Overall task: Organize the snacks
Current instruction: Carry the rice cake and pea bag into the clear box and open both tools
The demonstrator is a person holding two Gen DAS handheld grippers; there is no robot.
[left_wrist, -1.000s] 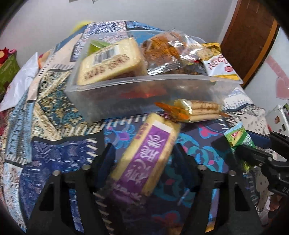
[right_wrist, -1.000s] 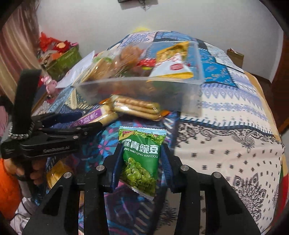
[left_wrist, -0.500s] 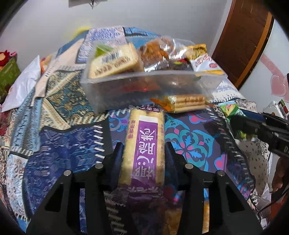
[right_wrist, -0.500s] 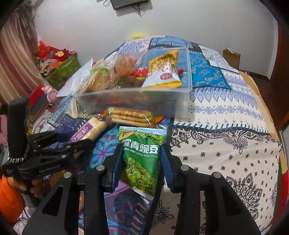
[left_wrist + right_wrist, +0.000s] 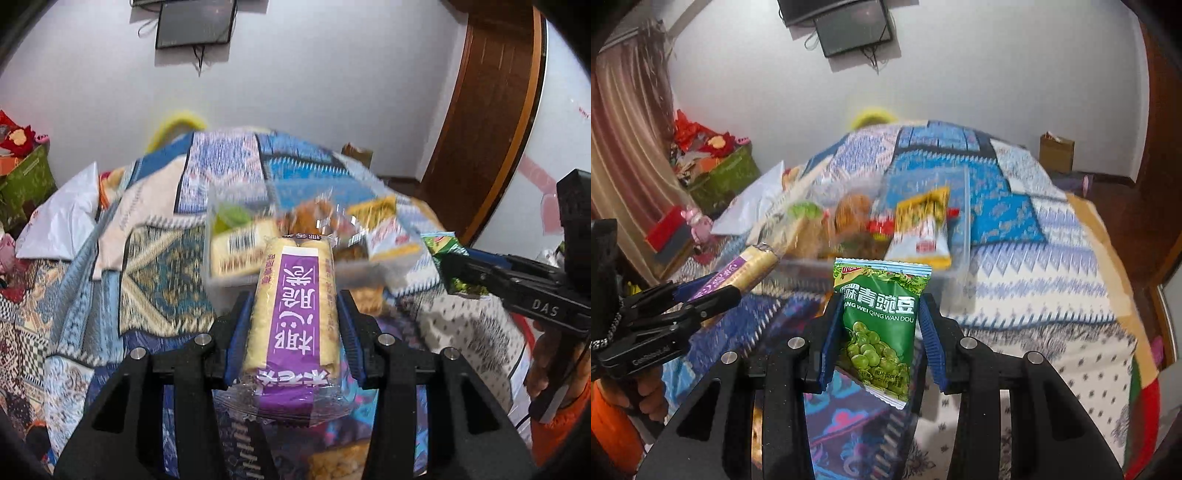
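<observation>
- Purple-labelled cracker pack (image 5: 293,314) sits lengthwise between your left gripper (image 5: 293,332) jaws, which have just been closing and now press its sides; it is lifted clear of the patchwork bedspread (image 5: 155,258).
- Green pea packet (image 5: 879,325) is pinched upright in your right gripper (image 5: 877,332), jaws narrow and clamped on its sides, also off the bed.
- Clear plastic container (image 5: 960,236) rests on the bedspread just beyond both grippers, already holding several snack packs, among them a yellow-and-white bag (image 5: 923,236).
- Your two grippers hang side by side, near each other, both facing the container.
</observation>
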